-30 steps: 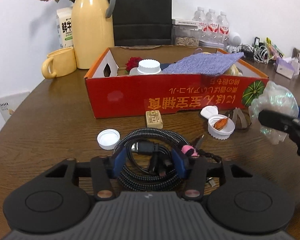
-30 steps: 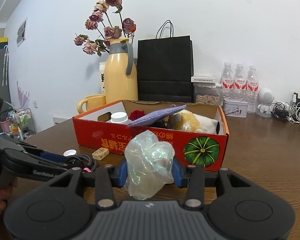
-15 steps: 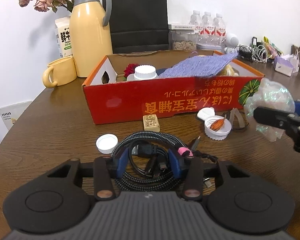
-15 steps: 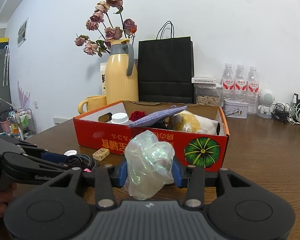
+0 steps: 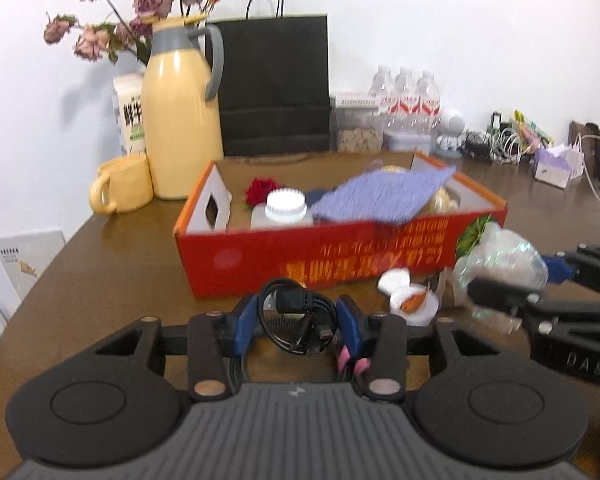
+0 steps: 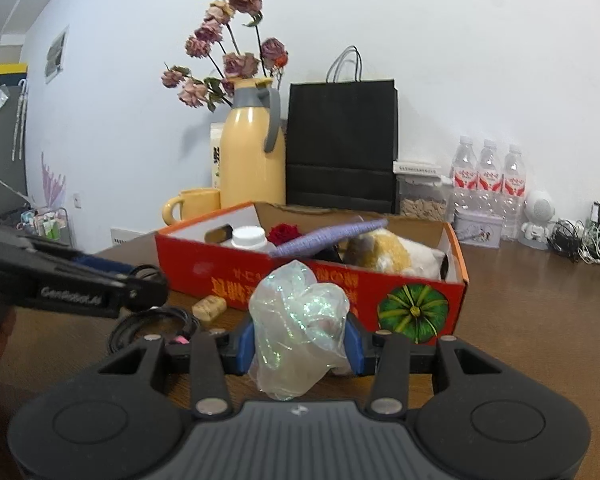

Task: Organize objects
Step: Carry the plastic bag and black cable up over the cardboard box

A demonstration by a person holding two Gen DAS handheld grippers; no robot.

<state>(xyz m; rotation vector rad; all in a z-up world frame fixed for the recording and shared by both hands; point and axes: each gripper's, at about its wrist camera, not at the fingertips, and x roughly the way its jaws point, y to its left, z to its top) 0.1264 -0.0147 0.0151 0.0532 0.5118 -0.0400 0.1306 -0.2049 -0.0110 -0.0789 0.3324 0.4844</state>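
The left gripper [image 5: 296, 322] is clamped on a coiled black cable [image 5: 296, 312], just in front of the red cardboard box [image 5: 340, 256]. Beside it, also before the box, the right gripper [image 6: 300, 338] grips a crumpled iridescent plastic bag [image 6: 296, 320]. In the box lie a white-capped bottle [image 5: 282, 210] and a purple cloth [image 5: 384, 196].

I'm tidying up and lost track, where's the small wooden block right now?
In the right wrist view, the wooden block lies on the table left of centre, just in front of the red box, beside the black cable.
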